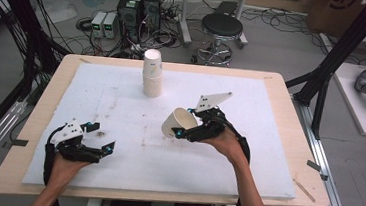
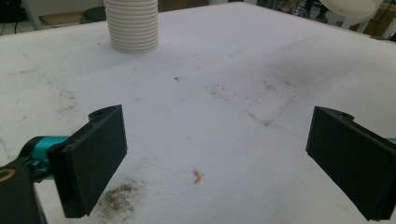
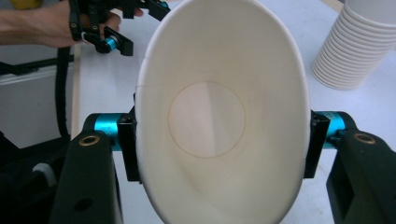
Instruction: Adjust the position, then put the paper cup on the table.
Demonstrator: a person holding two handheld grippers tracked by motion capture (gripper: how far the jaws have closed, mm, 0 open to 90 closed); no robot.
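At frame centre, the right gripper (image 1: 181, 131) fingers squeeze a single white paper cup (image 1: 175, 122) tilted sideways, likely to restack on the ribbed white cup stack (image 1: 152, 73) above; left gripper (image 1: 101, 137) fingers spread wide, empty, over the desk (image 1: 273, 86).

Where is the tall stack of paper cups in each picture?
High view: the stack of cups stands upright at the far middle of the white board.
Left gripper view: top left, only its lower part in frame.
Right gripper view: top right corner, behind the single cup held by the right gripper.
Shared landmark: the white board it stands on.
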